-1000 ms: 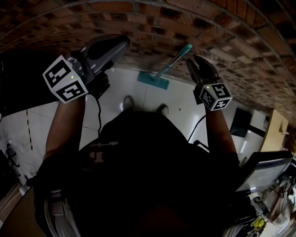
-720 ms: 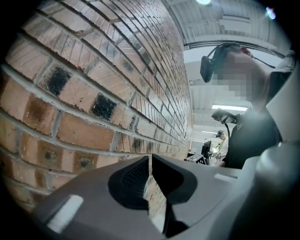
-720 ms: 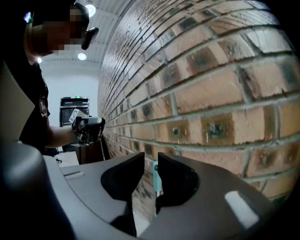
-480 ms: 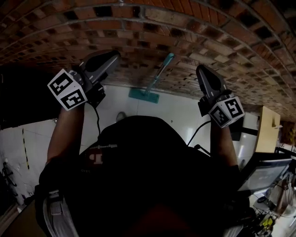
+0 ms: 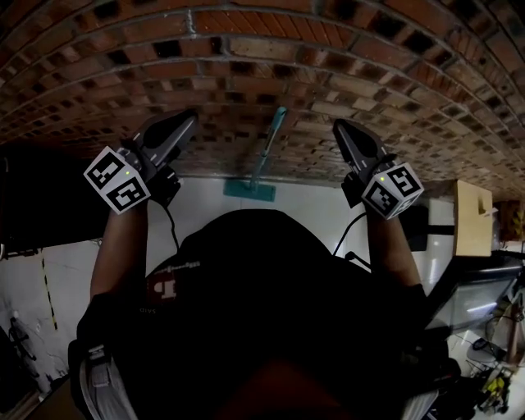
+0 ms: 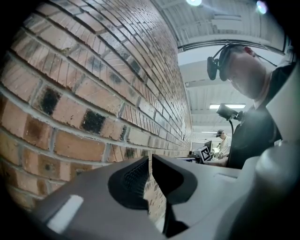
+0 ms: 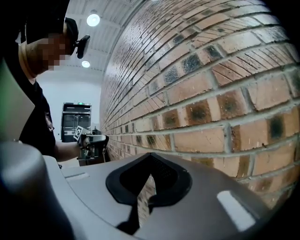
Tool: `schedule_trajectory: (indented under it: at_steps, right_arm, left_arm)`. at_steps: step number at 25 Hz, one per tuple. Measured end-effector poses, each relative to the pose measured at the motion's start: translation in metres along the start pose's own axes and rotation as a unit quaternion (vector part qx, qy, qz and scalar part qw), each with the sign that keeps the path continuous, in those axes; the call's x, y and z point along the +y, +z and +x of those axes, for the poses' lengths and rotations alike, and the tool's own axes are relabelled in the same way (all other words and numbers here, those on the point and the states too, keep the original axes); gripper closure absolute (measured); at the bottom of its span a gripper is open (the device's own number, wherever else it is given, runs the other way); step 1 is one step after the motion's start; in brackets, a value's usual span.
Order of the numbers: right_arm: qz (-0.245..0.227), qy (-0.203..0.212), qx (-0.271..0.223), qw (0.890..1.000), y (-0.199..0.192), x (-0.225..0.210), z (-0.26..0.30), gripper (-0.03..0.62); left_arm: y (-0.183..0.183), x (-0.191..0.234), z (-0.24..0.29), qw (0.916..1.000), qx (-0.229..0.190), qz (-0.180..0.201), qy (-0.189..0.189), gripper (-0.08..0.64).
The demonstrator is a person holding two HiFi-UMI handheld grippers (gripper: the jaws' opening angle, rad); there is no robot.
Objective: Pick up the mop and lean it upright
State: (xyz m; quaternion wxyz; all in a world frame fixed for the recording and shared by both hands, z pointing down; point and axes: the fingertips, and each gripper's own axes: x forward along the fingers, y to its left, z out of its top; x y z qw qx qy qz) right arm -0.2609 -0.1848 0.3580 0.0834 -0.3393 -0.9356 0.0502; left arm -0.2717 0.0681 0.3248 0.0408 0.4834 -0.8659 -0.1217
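Leaning upright on the brick wall (image 5: pixel 246 49), head on the floor (image 5: pixel 320 205) at the wall's foot, the mop (image 5: pixel 264 156) stands free: the right gripper (image 5: pixel 338 125) has lifted away and just closed on nothing, the left gripper (image 5: pixel 192 118) is pressed together empty, so the task looks finished.

Indoor workshop or lab hall: a long red brick wall (image 5: pixel 262 49) across the top, pale floor (image 5: pixel 320 205), ribbed metal ceiling (image 7: pixel 112 9) with round lamps (image 7: pixel 93 19), computer screen (image 5: pixel 472 305) lower right.
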Motion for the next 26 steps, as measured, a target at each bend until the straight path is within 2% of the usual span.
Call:
schedule_trajectory:
  at_steps: [9, 26]
  right_arm:
    - [-0.002, 0.013, -0.002, 1.0, 0.002, 0.003, 0.01, 0.58]
    - [-0.005, 0.019, 0.003, 1.0, 0.0, -0.001, 0.016, 0.58]
  left_arm:
    - [0.0, 0.004, -0.007, 0.9999, 0.001, 0.0, 0.015, 0.54]
    - [0.004, 0.009, -0.007, 0.9999, -0.003, -0.002, 0.014, 0.541]
